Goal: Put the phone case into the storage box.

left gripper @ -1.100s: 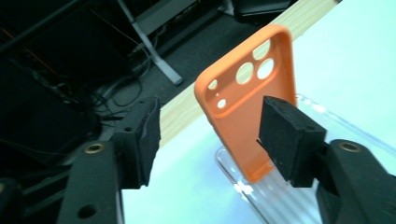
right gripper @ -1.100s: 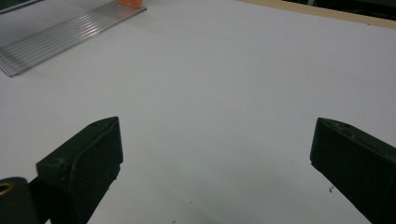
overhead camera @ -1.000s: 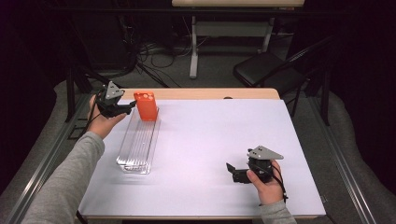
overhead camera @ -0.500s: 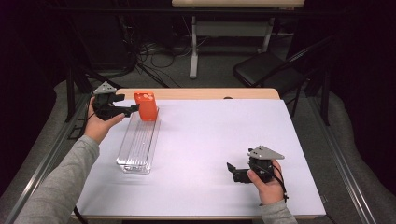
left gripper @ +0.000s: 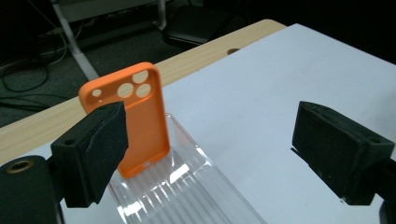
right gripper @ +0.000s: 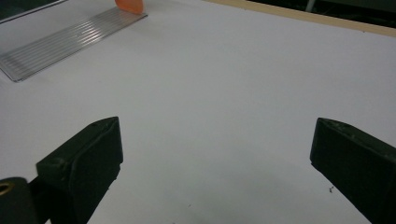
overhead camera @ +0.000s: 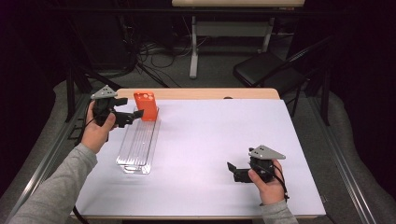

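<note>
The orange case [left gripper: 135, 119] stands upright in the clear rack's [overhead camera: 137, 147] far end. Light, thin, probably flexible; pinch its long edges. Left claw [left gripper: 205, 154] spread beside it; right claw [overhead camera: 238, 171] spread, resting on the desk [overhead camera: 210, 140].

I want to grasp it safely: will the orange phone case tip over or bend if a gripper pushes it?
The phone case stands upright at the far end of the clear ribbed tray, so a sideways push would probably tip it. It looks thin and hollow, so likely light, and perhaps slightly flexible under a squeeze.
</note>
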`<move>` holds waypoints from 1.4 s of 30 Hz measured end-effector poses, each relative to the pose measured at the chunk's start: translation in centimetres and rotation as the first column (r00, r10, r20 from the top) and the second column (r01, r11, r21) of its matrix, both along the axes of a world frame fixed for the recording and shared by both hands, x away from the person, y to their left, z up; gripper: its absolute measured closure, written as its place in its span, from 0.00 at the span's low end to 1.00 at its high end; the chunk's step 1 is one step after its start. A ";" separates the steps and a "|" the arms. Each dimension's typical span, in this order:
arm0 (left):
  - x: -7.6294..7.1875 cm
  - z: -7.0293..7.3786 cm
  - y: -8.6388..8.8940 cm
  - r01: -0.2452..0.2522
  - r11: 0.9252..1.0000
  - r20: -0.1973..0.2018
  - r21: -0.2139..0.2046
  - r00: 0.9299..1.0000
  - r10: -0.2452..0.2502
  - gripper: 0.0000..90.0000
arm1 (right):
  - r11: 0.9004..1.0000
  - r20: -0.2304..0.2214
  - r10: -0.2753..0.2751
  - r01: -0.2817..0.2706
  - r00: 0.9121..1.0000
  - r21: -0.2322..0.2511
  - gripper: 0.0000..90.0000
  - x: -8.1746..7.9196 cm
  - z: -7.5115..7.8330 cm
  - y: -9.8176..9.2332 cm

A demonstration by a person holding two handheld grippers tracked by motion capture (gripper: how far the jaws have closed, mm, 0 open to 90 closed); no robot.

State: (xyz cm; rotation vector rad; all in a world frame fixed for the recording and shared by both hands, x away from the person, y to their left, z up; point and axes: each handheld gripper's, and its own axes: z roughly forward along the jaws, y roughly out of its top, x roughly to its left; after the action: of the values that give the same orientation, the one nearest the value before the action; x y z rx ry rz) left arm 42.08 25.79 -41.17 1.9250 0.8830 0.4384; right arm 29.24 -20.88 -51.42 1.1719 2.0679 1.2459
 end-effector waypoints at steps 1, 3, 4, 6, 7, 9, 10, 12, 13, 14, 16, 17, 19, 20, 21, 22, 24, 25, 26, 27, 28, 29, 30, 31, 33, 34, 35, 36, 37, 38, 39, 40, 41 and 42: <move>-0.2 0.0 0.0 0.002 1.000 0.002 -0.001 1.000 -0.002 0.12 | 1.000 0.005 0.003 -0.003 1.000 0.003 0.02 0.0 0.1 0.0; -0.9 0.0 0.0 0.014 1.000 0.008 -0.015 1.000 -0.013 0.11 | 1.000 0.007 0.000 0.000 1.000 0.005 0.02 -0.1 0.2 -0.1; -1.2 0.0 0.0 0.019 0.999 0.005 -0.030 1.000 -0.019 0.10 | 1.000 0.009 0.000 0.000 1.000 0.005 0.02 -0.1 0.2 -0.1; -2.0 -0.1 -0.1 0.025 0.999 0.009 -0.045 1.000 -0.025 0.07 | 1.000 0.014 -0.002 0.002 1.000 0.010 0.02 -0.2 0.3 -0.1; -2.6 -0.2 -0.2 0.025 0.998 0.008 -0.058 1.000 -0.024 0.06 | 1.000 0.014 -0.004 0.003 1.000 0.014 0.02 -0.2 0.3 0.0; -3.3 -0.3 -0.4 0.026 0.999 0.002 -0.047 1.000 -0.026 0.06 | 1.000 0.011 -0.004 0.004 1.000 0.017 0.02 -0.2 0.3 -0.1; -3.9 -0.5 -0.5 0.026 0.999 0.003 -0.046 1.000 -0.026 0.06 | 1.000 0.012 -0.005 0.005 1.000 0.018 0.02 -0.3 0.3 -0.1; -4.6 -0.6 -0.8 0.034 0.999 0.011 -0.035 0.999 -0.033 0.06 | 1.000 0.009 -0.007 0.007 1.000 0.020 0.02 -0.3 0.4 -0.1; -5.0 -0.7 -1.0 0.037 0.999 0.016 -0.029 0.999 -0.036 0.05 | 1.000 0.009 -0.007 0.007 1.000 0.021 0.02 -0.3 0.4 -0.1; -5.4 -0.9 -1.1 0.039 0.999 0.016 -0.027 0.999 -0.038 0.04 | 1.000 0.011 -0.007 0.007 1.000 0.022 0.02 -0.4 0.4 -0.1; -6.0 -1.3 -1.4 0.049 0.998 0.016 -0.037 0.999 -0.049 0.04 | 1.000 0.011 -0.004 0.004 1.000 0.018 0.02 -0.4 0.4 -0.1; -6.3 -1.5 -1.6 0.052 0.998 0.014 -0.042 0.999 -0.052 0.04 | 1.000 0.015 0.000 0.000 1.000 0.017 0.02 -0.4 0.5 -0.1; -6.7 -2.0 -1.9 0.055 0.998 0.009 -0.026 0.998 -0.054 0.04 | 1.000 0.017 0.000 0.000 1.000 0.020 0.02 -0.5 0.5 -0.1; -6.9 -2.3 -2.2 0.056 0.998 0.000 -0.013 0.998 -0.056 0.04 | 1.000 0.016 0.000 0.000 1.000 0.021 0.01 -0.5 0.5 -0.1; -7.1 -2.6 -2.4 0.056 0.998 -0.005 -0.001 0.998 -0.056 0.04 | 1.000 0.016 0.001 -0.001 1.000 0.020 0.01 -0.5 0.5 -0.1; -7.3 -2.9 -2.7 0.055 0.999 -0.006 0.002 0.998 -0.055 0.04 | 1.000 0.015 0.000 0.000 1.000 0.021 0.01 -0.5 0.5 -0.1; -7.6 -3.5 -3.2 0.066 0.998 0.001 -0.001 0.998 -0.066 0.04 | 1.000 0.016 0.000 0.000 1.000 0.023 0.01 -0.5 0.5 -0.1; -7.7 -3.8 -3.4 0.068 0.998 0.008 0.001 0.998 -0.068 0.04 | 1.000 0.018 0.000 0.000 1.000 0.027 0.01 -0.5 0.5 -0.1; -7.8 -4.1 -3.6 0.069 0.998 0.014 0.003 0.998 -0.069 0.04 | 1.000 0.019 0.003 -0.003 1.000 0.025 0.01 -0.6 0.5 -0.1; -7.9 -4.4 -3.8 0.071 0.997 0.015 0.002 0.997 -0.071 0.04 | 1.000 0.017 0.004 -0.005 1.000 0.023 0.01 -0.6 0.4 0.0; -8.0 -4.7 -4.0 0.077 0.997 0.014 0.005 0.997 -0.077 0.04 | 1.000 0.014 0.006 -0.007 1.000 0.019 0.01 -0.6 0.4 0.0; -8.1 -5.0 -4.1 0.079 0.997 0.013 0.001 0.997 -0.079 0.04 | 1.000 0.015 0.009 -0.009 1.000 0.019 0.01 -0.6 0.3 0.0; -8.2 -5.2 -4.2 0.082 0.997 0.014 0.003 0.997 -0.082 0.04 | 1.000 0.013 0.009 -0.009 1.000 0.017 0.01 -0.6 0.3 0.1; -8.3 -5.4 -4.4 0.084 0.996 0.016 0.003 0.996 -0.084 0.04 | 1.000 0.011 0.013 -0.014 1.000 0.009 0.01 -0.7 0.2 0.1; -8.5 -5.8 -4.6 0.097 0.995 0.017 0.003 0.995 -0.097 0.04 | 1.000 0.013 0.015 -0.015 1.000 0.009 0.01 -0.6 0.2 0.1; -8.6 -6.0 -4.7 0.103 0.995 0.018 0.003 0.995 -0.103 0.04 | 1.000 0.016 0.015 -0.015 1.000 0.008 0.01 -0.6 0.1 0.1; -8.7 -6.1 -4.7 0.103 0.995 0.017 0.003 0.995 -0.103 0.04 | 1.000 0.016 0.015 -0.015 1.000 0.008 0.01 -0.6 0.1 0.1; -8.8 -6.2 -4.7 0.104 0.995 0.018 0.001 0.994 -0.104 0.04 | 1.000 0.015 0.015 -0.016 1.000 0.007 0.01 -0.6 0.1 0.0; -8.9 -6.3 -4.8 0.109 0.994 0.019 -0.002 0.994 -0.109 0.04 | 1.000 0.019 0.015 -0.016 1.000 0.008 0.01 -0.7 0.1 0.0; -9.1 -6.4 -4.7 0.113 0.994 0.019 -0.003 0.993 -0.113 0.04 | 1.000 0.018 0.016 -0.016 1.000 0.006 0.01 -0.7 0.1 0.0; -9.2 -6.5 -4.7 0.111 0.994 0.021 -0.006 0.994 -0.111 0.04 | 1.000 0.014 0.016 -0.016 1.000 0.010 0.01 -0.7 0.1 0.0; -9.3 -6.6 -4.7 0.113 0.994 0.024 -0.009 0.993 -0.112 0.04 | 1.000 0.015 0.017 -0.017 1.000 0.010 0.01 -0.7 0.0 0.0; -9.5 -6.7 -4.6 0.114 0.993 0.024 -0.020 0.993 -0.113 0.04 | 1.000 0.015 0.016 -0.017 1.000 0.010 0.01 -0.7 0.0 0.0; -9.6 -6.8 -4.6 0.116 0.993 0.024 -0.025 0.993 -0.115 0.04 | 1.000 0.015 0.017 -0.017 1.000 0.009 0.01 -0.7 0.0 0.0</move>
State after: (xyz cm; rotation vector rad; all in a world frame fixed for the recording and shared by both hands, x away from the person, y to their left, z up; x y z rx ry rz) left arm 32.45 21.19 -47.96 1.9317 0.7549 0.3770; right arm 28.50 -20.88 -51.42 1.1479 2.0671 1.2700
